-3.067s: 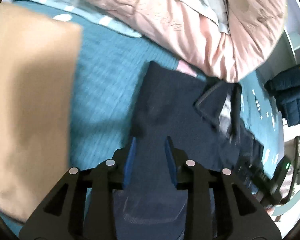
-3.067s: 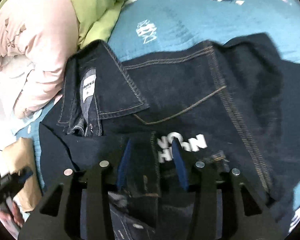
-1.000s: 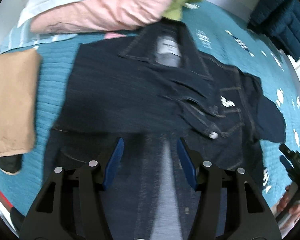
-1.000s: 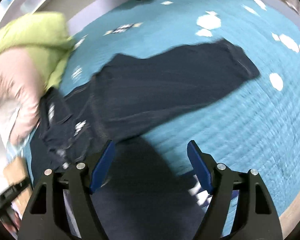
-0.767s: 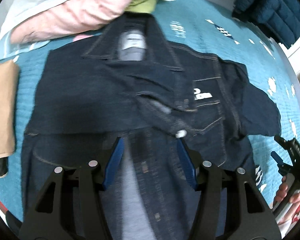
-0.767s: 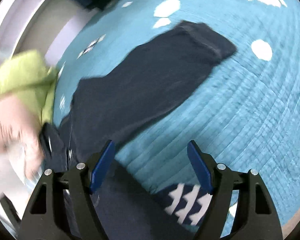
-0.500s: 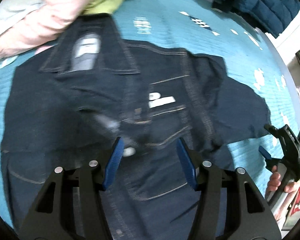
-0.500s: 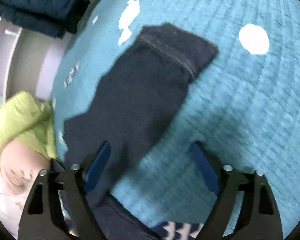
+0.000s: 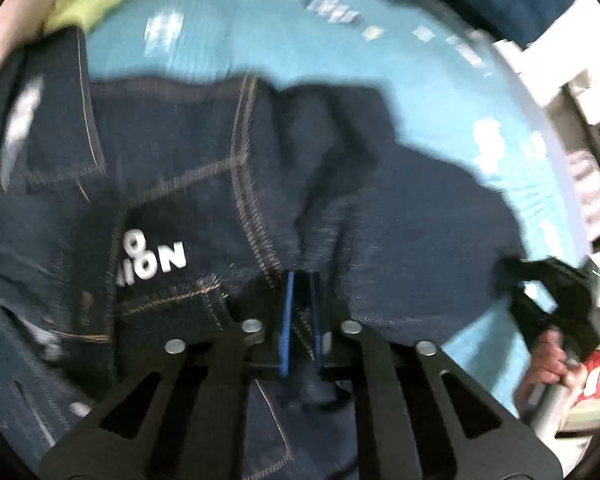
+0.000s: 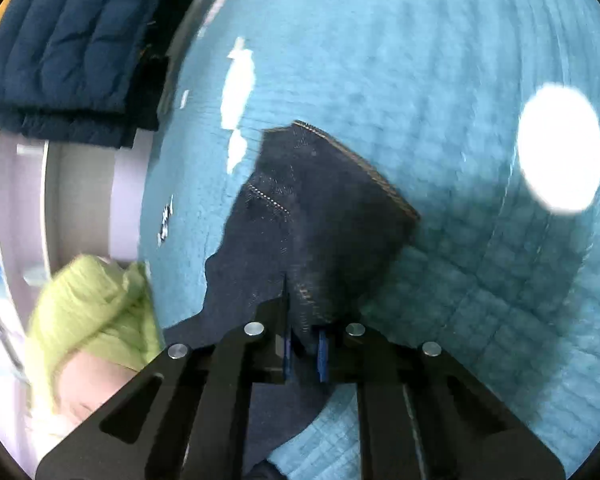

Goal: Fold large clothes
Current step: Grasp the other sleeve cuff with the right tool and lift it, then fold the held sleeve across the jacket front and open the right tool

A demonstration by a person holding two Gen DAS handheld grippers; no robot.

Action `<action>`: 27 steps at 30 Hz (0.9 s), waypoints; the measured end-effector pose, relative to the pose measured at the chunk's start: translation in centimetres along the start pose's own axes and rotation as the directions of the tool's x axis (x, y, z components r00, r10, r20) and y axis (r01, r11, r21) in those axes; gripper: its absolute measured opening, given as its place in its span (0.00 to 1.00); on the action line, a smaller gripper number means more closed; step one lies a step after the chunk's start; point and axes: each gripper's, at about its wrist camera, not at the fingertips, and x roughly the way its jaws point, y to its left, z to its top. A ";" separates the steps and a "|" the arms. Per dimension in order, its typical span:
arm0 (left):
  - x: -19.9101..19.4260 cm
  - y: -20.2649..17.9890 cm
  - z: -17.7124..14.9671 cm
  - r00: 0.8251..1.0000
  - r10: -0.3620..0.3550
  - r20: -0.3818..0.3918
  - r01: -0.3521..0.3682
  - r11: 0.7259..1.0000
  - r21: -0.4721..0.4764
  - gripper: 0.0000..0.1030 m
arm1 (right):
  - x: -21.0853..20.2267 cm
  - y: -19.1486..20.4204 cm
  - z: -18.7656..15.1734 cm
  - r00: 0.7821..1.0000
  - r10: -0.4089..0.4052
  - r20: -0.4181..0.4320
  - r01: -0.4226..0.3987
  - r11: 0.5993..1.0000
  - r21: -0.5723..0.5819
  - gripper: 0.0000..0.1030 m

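A dark denim jacket (image 9: 204,184) with white lettering lies spread on the bed. In the left wrist view my left gripper (image 9: 300,280) points steeply down beside the armhole seam, its jaws closing with a fold of denim pinched between the blue pads. The jacket's sleeve (image 10: 328,208) stretches away across the bedspread, cuff (image 10: 360,160) at the far end. My right gripper (image 10: 302,320) has its jaws closing on that sleeve, cloth bunched between the pads. The right gripper (image 9: 540,300) also shows, blurred, at the sleeve's end in the left wrist view, held by a hand (image 9: 548,364).
A teal quilted bedspread (image 10: 460,80) with white patches lies under everything. A lime-green garment (image 10: 92,304) on a pink one (image 10: 88,380) sits by the jacket's collar side. A navy quilted coat (image 10: 68,40) hangs beyond the bed's edge.
Both grippers dropped onto the jacket and went from wide open to pinching denim. The left one slid from the jacket's front to the shoulder seam; the right one rolled and reached the sleeve.
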 end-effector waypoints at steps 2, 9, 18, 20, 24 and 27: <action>1.2 0.6 0.0 1.000 -0.002 0.002 0.002 1.000 -0.026 0.05 | -0.7 1.3 -0.3 1.000 0.001 0.022 0.000 0.999 -0.050 0.07; 1.8 0.9 0.4 1.000 -0.019 -0.001 0.019 1.000 -0.025 0.04 | -4.7 10.6 -4.1 0.983 0.130 0.126 -0.078 0.932 -0.354 0.06; 2.4 0.3 0.8 1.000 0.002 0.018 -0.002 1.000 -0.004 0.03 | -6.2 22.7 -17.3 0.935 0.331 -0.132 -0.333 0.680 -0.653 0.06; 2.4 0.4 0.9 1.000 -0.008 0.019 0.008 1.000 -0.007 0.03 | -5.6 23.6 -19.3 0.931 0.329 -0.162 -0.346 0.645 -0.681 0.06; 1.1 -0.1 1.3 1.000 0.021 0.000 -0.021 0.997 0.074 0.03 | -3.7 24.4 -22.1 0.912 0.320 -0.255 -0.406 0.633 -0.659 0.05; -2.0 -0.1 1.1 0.996 0.084 0.027 -0.086 0.988 0.127 0.02 | -3.0 25.4 -24.2 0.902 0.324 -0.284 -0.429 0.607 -0.669 0.05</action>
